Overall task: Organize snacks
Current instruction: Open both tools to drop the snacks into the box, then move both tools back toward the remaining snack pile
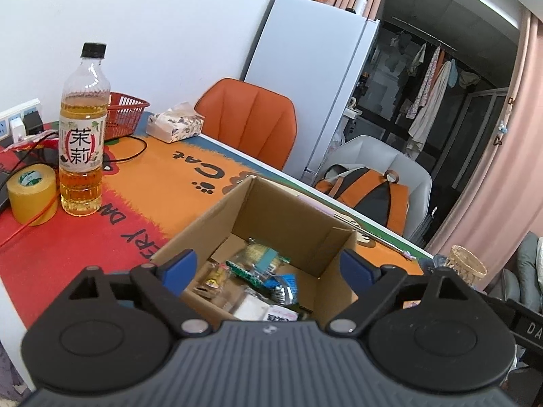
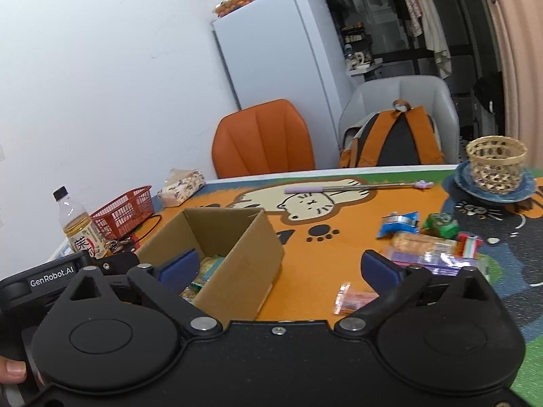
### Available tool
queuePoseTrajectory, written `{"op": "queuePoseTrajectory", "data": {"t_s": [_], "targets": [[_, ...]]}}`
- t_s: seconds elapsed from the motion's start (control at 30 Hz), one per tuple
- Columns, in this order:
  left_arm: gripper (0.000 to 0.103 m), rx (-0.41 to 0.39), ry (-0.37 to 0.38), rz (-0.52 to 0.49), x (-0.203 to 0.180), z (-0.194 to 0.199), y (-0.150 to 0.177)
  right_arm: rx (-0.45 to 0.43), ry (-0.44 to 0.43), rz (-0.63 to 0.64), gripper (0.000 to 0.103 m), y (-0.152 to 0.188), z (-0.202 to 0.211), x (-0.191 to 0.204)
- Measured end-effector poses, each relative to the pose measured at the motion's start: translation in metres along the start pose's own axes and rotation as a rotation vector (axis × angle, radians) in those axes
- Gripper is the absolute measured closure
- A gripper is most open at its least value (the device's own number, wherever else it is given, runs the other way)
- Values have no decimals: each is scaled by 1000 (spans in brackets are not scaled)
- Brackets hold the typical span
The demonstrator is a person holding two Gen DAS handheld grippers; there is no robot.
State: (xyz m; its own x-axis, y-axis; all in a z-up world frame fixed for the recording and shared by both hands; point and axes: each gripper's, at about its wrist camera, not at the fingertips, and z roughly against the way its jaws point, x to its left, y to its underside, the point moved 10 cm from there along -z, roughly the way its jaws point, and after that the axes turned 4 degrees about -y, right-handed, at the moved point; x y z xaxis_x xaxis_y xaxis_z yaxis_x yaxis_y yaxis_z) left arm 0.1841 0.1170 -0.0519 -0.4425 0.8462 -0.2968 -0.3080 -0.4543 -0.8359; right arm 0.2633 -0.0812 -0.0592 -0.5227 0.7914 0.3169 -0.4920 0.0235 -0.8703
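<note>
An open cardboard box (image 1: 288, 210) stands on the table and holds several snack packets (image 1: 261, 268). My left gripper (image 1: 268, 269) is open and empty, held just above the box opening. The box also shows in the right wrist view (image 2: 237, 247). My right gripper (image 2: 285, 268) is open and empty, above the box's right side. Loose snacks lie on the mat to its right: a pink packet (image 2: 353, 300), a blue packet (image 2: 398, 224), a green packet (image 2: 441, 225), a biscuit pack (image 2: 420, 244) and a purple packet (image 2: 437, 261).
A tea bottle (image 1: 81, 135), a yellow tape roll (image 1: 32, 193), a red basket (image 1: 124, 113), a tissue pack (image 1: 174, 125) and cables sit at the left. A wicker cup on a blue plate (image 2: 495, 166) and a pink-handled stick (image 2: 356, 188) lie farther back. Chairs stand behind the table.
</note>
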Motion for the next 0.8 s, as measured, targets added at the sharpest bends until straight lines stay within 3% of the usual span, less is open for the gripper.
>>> {"op": "queuePoseTrajectory", "data": {"t_s": [0.47,0.8], "targets": [[12,26,108,-38,-35,23,15,-18,42,-38,0,3,35,-27],[12,31,126,-108,-59,32,26,-20,108,-71,0,8,50,-56]]}}
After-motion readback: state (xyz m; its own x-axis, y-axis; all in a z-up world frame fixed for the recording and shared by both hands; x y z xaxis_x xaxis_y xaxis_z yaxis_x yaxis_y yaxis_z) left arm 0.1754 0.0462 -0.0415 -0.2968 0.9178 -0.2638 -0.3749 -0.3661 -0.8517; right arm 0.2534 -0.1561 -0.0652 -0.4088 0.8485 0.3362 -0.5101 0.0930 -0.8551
